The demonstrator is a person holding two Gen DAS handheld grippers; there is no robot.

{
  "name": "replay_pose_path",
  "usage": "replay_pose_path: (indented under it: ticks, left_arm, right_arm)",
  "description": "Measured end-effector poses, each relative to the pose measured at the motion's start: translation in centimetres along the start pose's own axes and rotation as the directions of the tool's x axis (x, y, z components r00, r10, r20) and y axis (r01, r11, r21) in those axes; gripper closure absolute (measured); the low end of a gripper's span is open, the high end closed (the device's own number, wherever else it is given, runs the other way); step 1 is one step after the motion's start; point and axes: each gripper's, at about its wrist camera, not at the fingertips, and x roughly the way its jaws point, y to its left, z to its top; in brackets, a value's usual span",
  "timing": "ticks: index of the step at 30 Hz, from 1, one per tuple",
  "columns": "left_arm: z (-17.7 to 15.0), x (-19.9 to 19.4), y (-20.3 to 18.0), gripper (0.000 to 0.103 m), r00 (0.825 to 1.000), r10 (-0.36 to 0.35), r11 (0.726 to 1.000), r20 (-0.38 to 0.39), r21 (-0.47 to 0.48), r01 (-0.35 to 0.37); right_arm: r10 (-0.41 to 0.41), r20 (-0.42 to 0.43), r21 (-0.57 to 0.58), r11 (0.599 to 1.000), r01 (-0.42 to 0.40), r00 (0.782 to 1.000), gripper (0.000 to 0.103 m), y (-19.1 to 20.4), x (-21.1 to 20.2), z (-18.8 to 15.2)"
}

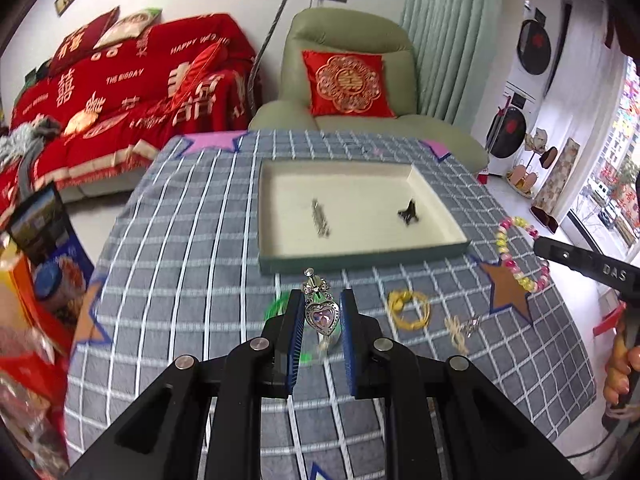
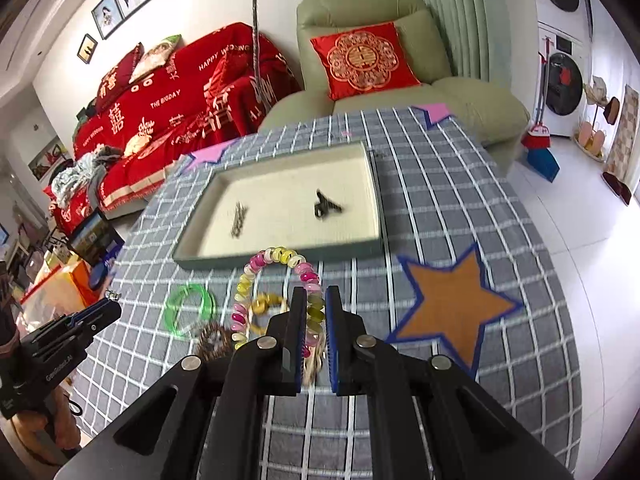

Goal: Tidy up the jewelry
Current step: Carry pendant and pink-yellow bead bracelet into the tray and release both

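My left gripper point(image 1: 321, 304) is shut on a silver heart pendant point(image 1: 321, 314) with a pink stone, lifted above the checked cloth. My right gripper point(image 2: 316, 300) is shut on a beaded bracelet point(image 2: 276, 256) of pink, yellow and white beads, which loops up in front of its fingers; the same bracelet point(image 1: 520, 254) hangs from that gripper in the left wrist view. A shallow cream-lined tray point(image 1: 360, 258) lies ahead of both and holds a silver clip point(image 1: 320, 218) and a black hair clip point(image 1: 408, 214). The left gripper point(image 2: 110, 304) shows at the left edge of the right wrist view.
On the grey checked tablecloth point(image 1: 180, 240) lie a green ring bangle point(image 2: 188, 310), a yellow hair tie point(image 1: 408, 308), a pale bow clip point(image 1: 460, 328) and a brown fuzzy piece point(image 2: 214, 340). Paper stars point(image 2: 448, 308) dot the cloth. Boxes and bags point(image 1: 40, 280) crowd the left edge; an armchair point(image 1: 352, 80) stands behind.
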Motion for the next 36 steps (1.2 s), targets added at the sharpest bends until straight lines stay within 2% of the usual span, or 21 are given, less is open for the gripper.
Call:
replay_pose_path:
  ticks: [10,15,19,27,36]
  left_arm:
    - [6.1,1.2,-0.5,0.074,0.998,0.016,0.999,0.053,0.040,-0.018]
    - [9.2,3.8,-0.7,0.074,0.999,0.011,1.000,0.052,0.025,-0.013]
    - [11.0,7.3,-0.8,0.074,0.998,0.035,0.999,0.044,0.026,-0.036]
    - [10.5,15.5,-0.5,0.074,0.996,0.081,0.996,-0.047,0.034,-0.080]
    - [9.1,20.1,-1.0,0.074,0.986,0.144,0.986,-0.089,0.093,-0.136]
  right_arm:
    - [-0.003,0.020,-0.017,1.000,0.003,1.000,0.093,0.0,2.3,6.7]
    - [0.001,0.024,-0.017,1.000,-0.001,1.000,0.093,0.1,4.5,10.2]
    - [-0.001,0.012,-0.024,1.000,0.002,1.000,0.093,0.4,7.0,12.0]
    - [0.030,-0.066,-0.012,0.999,-0.030,0.997,0.093,0.8,14.0,11.9]
    - [0.037,-0.129,0.006,0.999,-0.036,0.991,0.093,0.8,20.3,10.5]
